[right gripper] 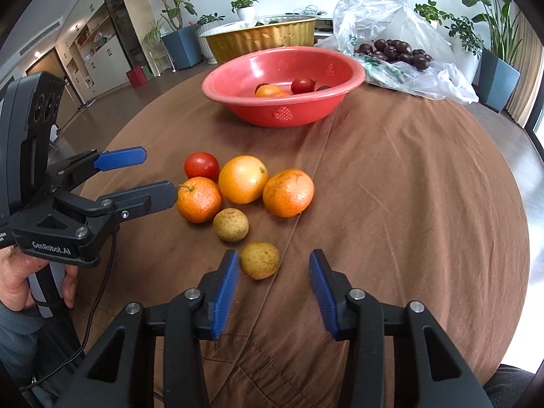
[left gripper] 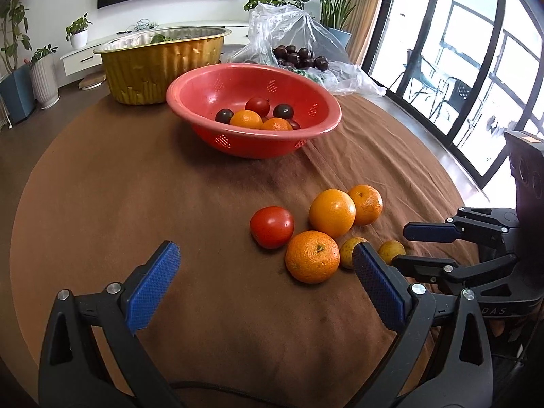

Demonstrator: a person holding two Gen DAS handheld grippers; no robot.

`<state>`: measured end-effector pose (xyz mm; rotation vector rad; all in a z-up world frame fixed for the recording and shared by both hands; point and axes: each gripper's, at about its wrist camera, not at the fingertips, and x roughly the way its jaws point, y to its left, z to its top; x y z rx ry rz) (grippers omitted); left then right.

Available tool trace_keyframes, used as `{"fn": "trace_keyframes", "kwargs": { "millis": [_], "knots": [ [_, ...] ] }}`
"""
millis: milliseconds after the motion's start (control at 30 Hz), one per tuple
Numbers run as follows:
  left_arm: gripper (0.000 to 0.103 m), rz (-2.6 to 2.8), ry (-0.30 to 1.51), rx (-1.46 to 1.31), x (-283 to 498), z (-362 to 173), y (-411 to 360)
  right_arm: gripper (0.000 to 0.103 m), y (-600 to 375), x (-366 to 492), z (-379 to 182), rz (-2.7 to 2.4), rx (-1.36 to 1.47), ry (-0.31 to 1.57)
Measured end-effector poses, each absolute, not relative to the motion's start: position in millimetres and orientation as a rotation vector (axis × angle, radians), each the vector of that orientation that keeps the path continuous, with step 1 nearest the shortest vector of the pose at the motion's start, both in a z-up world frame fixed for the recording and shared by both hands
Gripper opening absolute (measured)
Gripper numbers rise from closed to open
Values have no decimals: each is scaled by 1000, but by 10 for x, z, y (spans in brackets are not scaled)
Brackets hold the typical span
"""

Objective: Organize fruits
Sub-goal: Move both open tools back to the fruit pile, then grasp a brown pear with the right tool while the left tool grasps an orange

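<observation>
On the brown cloth lie a tomato [left gripper: 272,226] [right gripper: 201,166], three oranges [left gripper: 332,212] [right gripper: 242,179] and two small yellow-brown fruits [right gripper: 231,224]. The nearer small fruit [right gripper: 260,260] [left gripper: 391,250] sits between the tips of my right gripper [right gripper: 273,259] [left gripper: 401,246], close by the left pad. The right pad stands apart from it, so the jaws are open. My left gripper [left gripper: 265,261] [right gripper: 161,173] is open wide and empty, low over the cloth just left of the pile. A red bowl [left gripper: 251,142] [right gripper: 282,112] behind holds oranges, a tomato and dark plums.
A gold foil tub [left gripper: 159,68] [right gripper: 261,39] stands behind the bowl. To its right lies a clear plastic bag [left gripper: 343,78] [right gripper: 428,78] with several dark plums. The round table's edge curves close on both sides. A hand [right gripper: 17,285] grips the left tool's handle.
</observation>
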<state>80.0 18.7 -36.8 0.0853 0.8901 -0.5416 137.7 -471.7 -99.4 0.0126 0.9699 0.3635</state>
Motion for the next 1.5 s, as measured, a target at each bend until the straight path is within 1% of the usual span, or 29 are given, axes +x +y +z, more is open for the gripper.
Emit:
{"fn": "trace_keyframes", "kwargs": {
  "millis": [233,467,700,900,933,967,1000,1067,1100,1167,1200,1233,1333,1367,1500],
  "knots": [
    [102,-544,901,108,794,-390,152,41,-4631,1364,-1027,374,-30,971],
    [102,-546,919,137,795,-450,102,39,-4598,1382,-1094,374,-58,983],
    [102,-548,934,168,786,-524,43,30,-4621,1384,-1090,387,-42,968],
    [102,-566,934,162,773,-536,16,30,-4718,1354,-1039,380,-1,948],
    [100,-569,936,164,768,-538,4,30,-4743,1351,-1030,376,10,944],
    [93,-573,938,166,766,-541,-9,30,-4780,1354,-1019,371,25,938],
    [88,-580,940,164,764,-541,-24,30,-4802,1355,-1012,367,35,935],
    [71,-592,942,155,764,-535,-46,30,-4848,1355,-1002,362,56,929],
    [69,-596,943,152,770,-533,-58,30,-4859,1358,-1001,363,61,928],
    [67,-598,949,152,778,-546,-78,30,-4867,1358,-1003,364,68,926],
    [65,-602,954,152,782,-555,-87,30,-4866,1354,-1001,367,69,925],
    [57,-607,957,152,782,-566,-97,30,-4872,1353,-998,369,71,923],
    [50,-619,959,153,780,-571,-131,30,-4881,1351,-999,373,78,920],
    [46,-626,960,151,782,-568,-141,30,-4885,1356,-1003,373,80,920],
    [44,-635,961,145,786,-581,-154,30,-4884,1349,-1014,375,86,923]
  ]
}}
